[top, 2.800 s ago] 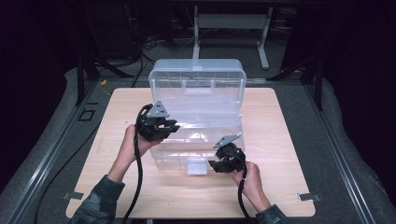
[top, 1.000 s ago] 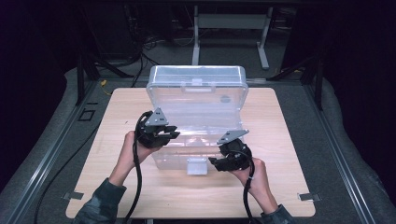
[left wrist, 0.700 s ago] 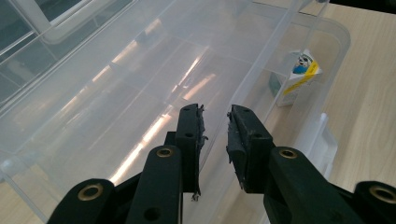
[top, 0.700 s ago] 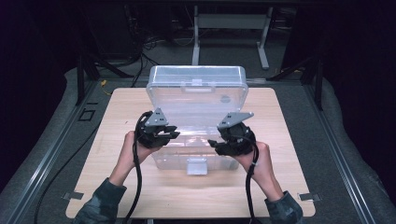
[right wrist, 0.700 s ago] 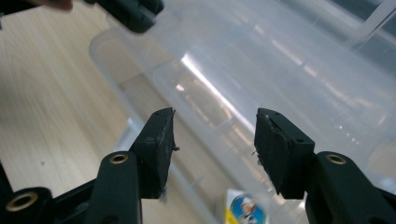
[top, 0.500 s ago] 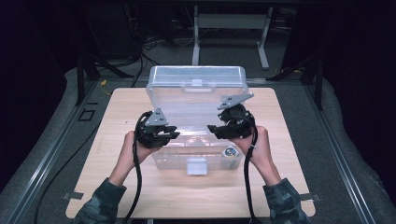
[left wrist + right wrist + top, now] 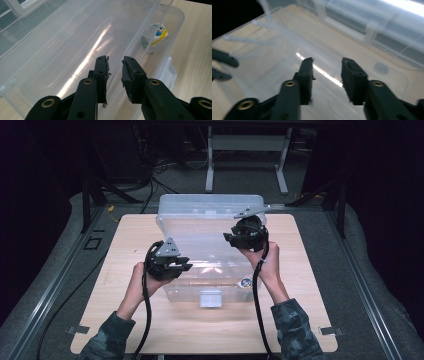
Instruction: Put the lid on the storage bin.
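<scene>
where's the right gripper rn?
High view: the right gripper is raised at the right side of the clear plastic box, in front of its upright open lid, across from the left gripper.

You are looking at no wording that can be read. A small round sticker [image 7: 245, 282] is sitting on the front wall of the clear plastic box [image 7: 210, 215], and through the wall it is showing as a blue, yellow and white label [image 7: 157, 35]; its print is staying too small and blurred to make out.
</scene>
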`<state>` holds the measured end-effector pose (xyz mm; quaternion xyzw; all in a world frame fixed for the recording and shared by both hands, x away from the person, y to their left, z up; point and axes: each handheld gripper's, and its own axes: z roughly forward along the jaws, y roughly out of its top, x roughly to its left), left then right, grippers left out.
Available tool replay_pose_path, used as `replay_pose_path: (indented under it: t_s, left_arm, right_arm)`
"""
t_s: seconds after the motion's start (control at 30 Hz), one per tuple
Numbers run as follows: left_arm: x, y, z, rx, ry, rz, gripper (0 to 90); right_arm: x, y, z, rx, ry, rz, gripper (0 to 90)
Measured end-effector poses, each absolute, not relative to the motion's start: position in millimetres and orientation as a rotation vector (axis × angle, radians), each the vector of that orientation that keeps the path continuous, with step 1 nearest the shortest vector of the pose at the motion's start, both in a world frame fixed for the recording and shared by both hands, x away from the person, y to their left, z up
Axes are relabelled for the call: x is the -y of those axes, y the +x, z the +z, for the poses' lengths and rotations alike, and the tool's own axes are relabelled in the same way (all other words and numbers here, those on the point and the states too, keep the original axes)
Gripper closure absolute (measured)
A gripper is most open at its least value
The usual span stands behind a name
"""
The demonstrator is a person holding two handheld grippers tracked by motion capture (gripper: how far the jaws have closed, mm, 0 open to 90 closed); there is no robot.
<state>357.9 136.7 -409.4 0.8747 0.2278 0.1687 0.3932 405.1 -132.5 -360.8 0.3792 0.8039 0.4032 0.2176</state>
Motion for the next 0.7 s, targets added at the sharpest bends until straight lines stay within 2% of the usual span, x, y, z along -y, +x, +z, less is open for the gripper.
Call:
replay_pose_path:
  t_s: [0.17, 0.37, 0.43, 0.57, 0.7]
  left_arm:
    - [-138, 357, -411, -0.581, 2.222, 0.407, 72.7]
    - [-140, 354, -412, -0.612, 2.214, 0.382, 70.3]
    - [-141, 353, -412, -0.620, 2.212, 0.358, 64.1]
    - [-143, 347, -409, -0.637, 2.219, 0.333, 45.7]
    - [-147, 340, -406, -0.657, 2.228, 0.325, 34.0]
  right_arm:
    - [136, 405, -356, -2.160, 1.081, 1.178, 77.6]
    - [141, 401, -359, -2.159, 1.094, 1.199, 83.0]
    - [142, 399, -361, -2.164, 1.098, 1.213, 83.1]
    - [144, 396, -361, -2.173, 1.090, 1.212, 83.4]
    - [143, 393, -363, -2.177, 1.086, 1.203, 83.5]
